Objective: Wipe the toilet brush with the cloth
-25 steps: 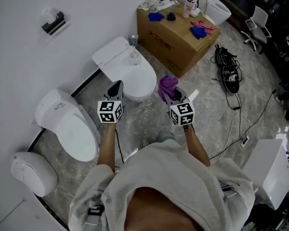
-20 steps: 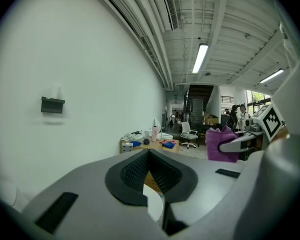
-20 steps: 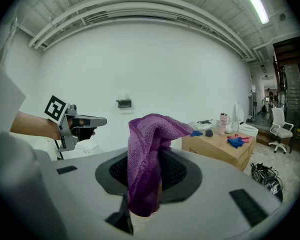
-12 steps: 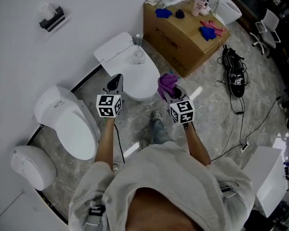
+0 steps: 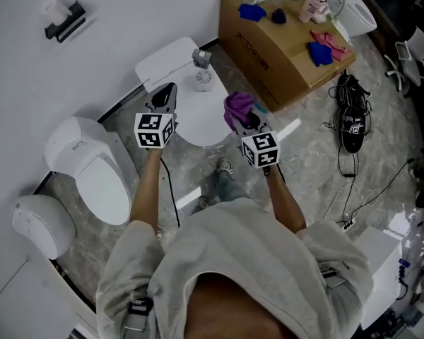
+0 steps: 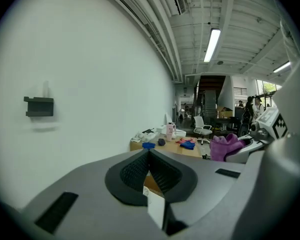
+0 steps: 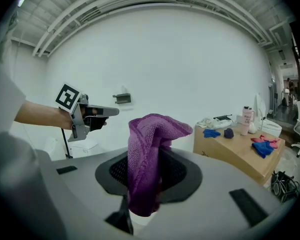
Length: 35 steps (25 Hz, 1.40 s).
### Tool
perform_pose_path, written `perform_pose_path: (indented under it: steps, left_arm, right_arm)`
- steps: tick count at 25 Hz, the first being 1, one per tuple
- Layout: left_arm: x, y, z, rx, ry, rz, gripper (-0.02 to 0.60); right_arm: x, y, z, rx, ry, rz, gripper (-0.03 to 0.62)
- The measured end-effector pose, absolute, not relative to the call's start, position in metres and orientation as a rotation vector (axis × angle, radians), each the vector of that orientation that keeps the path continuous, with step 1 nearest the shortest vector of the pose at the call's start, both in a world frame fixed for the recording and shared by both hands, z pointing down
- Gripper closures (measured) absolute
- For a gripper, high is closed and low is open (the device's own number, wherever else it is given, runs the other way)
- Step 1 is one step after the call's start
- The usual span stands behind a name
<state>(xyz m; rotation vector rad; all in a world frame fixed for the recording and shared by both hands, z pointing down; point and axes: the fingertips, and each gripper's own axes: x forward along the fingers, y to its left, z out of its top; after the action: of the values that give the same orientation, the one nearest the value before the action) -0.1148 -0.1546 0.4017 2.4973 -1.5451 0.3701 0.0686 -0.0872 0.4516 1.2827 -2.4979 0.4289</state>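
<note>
My right gripper (image 7: 149,170): pads (image 7: 184,170) pinching one purple cloth (image 7: 152,134), which is folded, stands up out of them and hangs below, at the centre of the frame. My left gripper (image 6: 149,153): pads pressed together at the tips, with nothing between them that I can make out. White toilets in a row along the wall, three: centre (image 5: 187,115), left (image 5: 102,182), lower left (image 5: 39,228). One cardboard box (image 5: 283,55), upper right, bearing two blue cloths (image 5: 252,11) (image 5: 318,52) and one pink cloth (image 5: 333,41). One dark wall bracket (image 5: 63,21), upper left.

A cardboard box (image 5: 275,55) crowds the right side of the middle toilet (image 5: 198,115), another toilet (image 5: 99,179) its left. The floor (image 5: 318,154) before it lies open.
</note>
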Motion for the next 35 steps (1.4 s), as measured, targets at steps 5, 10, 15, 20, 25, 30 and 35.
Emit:
perform_pose_path:
  steps: [5, 10, 15, 20, 25, 30, 35]
  left_arm:
    - [-0.105, -0.200, 0.407, 2.487, -1.553, 0.414, 0.561]
    - [-0.098, -0.237, 0.414, 2.489, -1.555, 0.441, 0.562]
    - [-0.098, -0.267, 0.425, 2.494, -1.535, 0.449, 0.561]
    - [-0.093, -0.290, 0.438, 2.526, -1.467, 0.464, 0.561]
    - [-0.083, -0.304, 0.454, 2.578, -1.345, 0.474, 0.561]
    - [-0.081, -0.306, 0.475, 2.573, -1.265, 0.458, 0.561]
    - [-0.081, -0.314, 0.485, 2.581, -1.247, 0.406, 0.561]
  right_arm:
    - [0.065, -0.132, 0.466, 1.194, -2.516, 0.442, 0.473]
    - [0.060, -0.167, 0.477, 1.134, -2.525, 0.444, 0.473]
    - [0.051, -0.190, 0.485, 1.122, -2.528, 0.454, 0.473]
    - [0.045, -0.205, 0.502, 1.147, -2.496, 0.473, 0.473]
    - [0.035, -0.216, 0.518, 1.187, -2.464, 0.490, 0.473]
    - [0.025, -0.217, 0.534, 1.226, -2.438, 0.537, 0.473]
    - [0.016, -0.218, 0.560, 1.217, -2.419, 0.540, 0.473]
